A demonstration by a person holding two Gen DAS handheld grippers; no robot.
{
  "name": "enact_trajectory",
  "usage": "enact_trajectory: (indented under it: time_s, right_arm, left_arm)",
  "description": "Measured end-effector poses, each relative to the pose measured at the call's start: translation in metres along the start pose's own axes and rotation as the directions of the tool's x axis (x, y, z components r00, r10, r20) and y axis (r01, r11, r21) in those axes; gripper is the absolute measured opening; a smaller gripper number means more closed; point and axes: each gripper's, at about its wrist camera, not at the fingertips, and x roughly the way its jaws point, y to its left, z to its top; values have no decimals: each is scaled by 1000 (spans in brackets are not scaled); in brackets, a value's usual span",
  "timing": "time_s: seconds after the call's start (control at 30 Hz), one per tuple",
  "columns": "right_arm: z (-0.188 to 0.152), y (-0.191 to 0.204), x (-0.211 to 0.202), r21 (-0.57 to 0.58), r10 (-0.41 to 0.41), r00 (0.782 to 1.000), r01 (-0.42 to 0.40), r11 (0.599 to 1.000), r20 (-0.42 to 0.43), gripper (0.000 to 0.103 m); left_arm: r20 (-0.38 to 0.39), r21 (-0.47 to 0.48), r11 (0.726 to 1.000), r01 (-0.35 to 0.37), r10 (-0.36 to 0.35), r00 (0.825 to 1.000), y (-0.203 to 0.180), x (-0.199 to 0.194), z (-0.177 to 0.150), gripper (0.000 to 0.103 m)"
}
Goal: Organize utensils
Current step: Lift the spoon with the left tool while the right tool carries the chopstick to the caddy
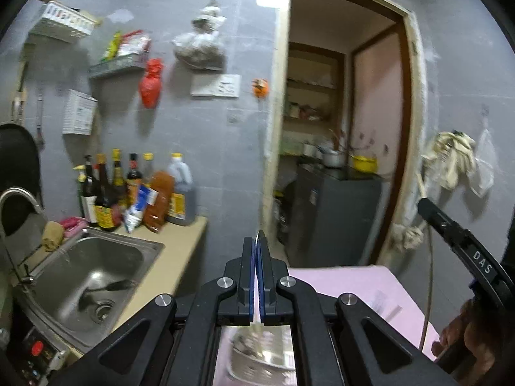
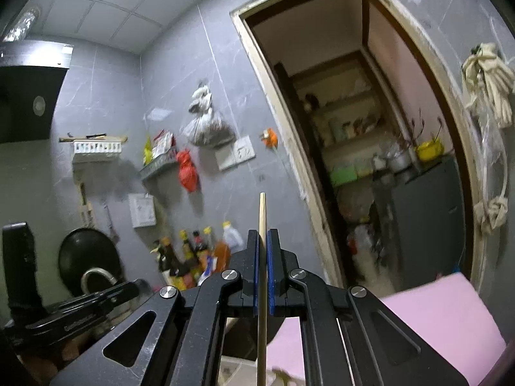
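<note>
My left gripper (image 1: 257, 241) is shut on a thin metal utensil (image 1: 258, 236) whose edge pokes up between the blue pads; its lower end runs down toward a metal basket of utensils (image 1: 257, 357) on the pink surface (image 1: 363, 283). My right gripper (image 2: 263, 236) is shut on a wooden chopstick (image 2: 262, 218) that stands upright, its top above the fingertips and its lower part running down below the jaws. The right gripper also shows at the right edge of the left wrist view (image 1: 457, 234), and the left gripper at the lower left of the right wrist view (image 2: 83, 308).
A steel sink (image 1: 90, 276) with a dark ladle lies at the left, with a tap (image 1: 19, 196) and sauce bottles (image 1: 135, 189) on the counter behind. A tiled wall with shelves and hanging bags stands ahead. An open doorway (image 1: 341, 148) leads to a pantry.
</note>
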Motion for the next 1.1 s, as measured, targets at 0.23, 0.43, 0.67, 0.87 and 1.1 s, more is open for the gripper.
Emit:
enact_trajectory:
  time_s: [0.23, 0.43, 0.67, 0.87, 1.1]
  right_arm:
    - [-8, 5, 0, 39, -153, 980, 150, 988, 130, 4]
    - [-23, 6, 9, 47, -179, 974, 174, 984, 137, 4]
    - [-40, -1, 24, 55, -201, 971, 195, 979, 133, 4]
    - [-55, -2, 29, 49, -214, 971, 210, 976, 109, 4]
    - [-64, -5, 29, 45, -221, 970, 217, 975, 102, 4]
  left_arm:
    - [44, -14, 993, -119, 120, 992, 22, 13, -4, 2]
    - [74, 17, 981, -195, 193, 978, 21, 23, -12, 2]
    - [54, 12, 962, -273, 272, 961, 20, 34, -23, 2]
    - [51, 4, 959, -283, 282, 958, 17, 37, -30, 2]
    - [97, 78, 957, -281, 273, 957, 0, 35, -35, 2]
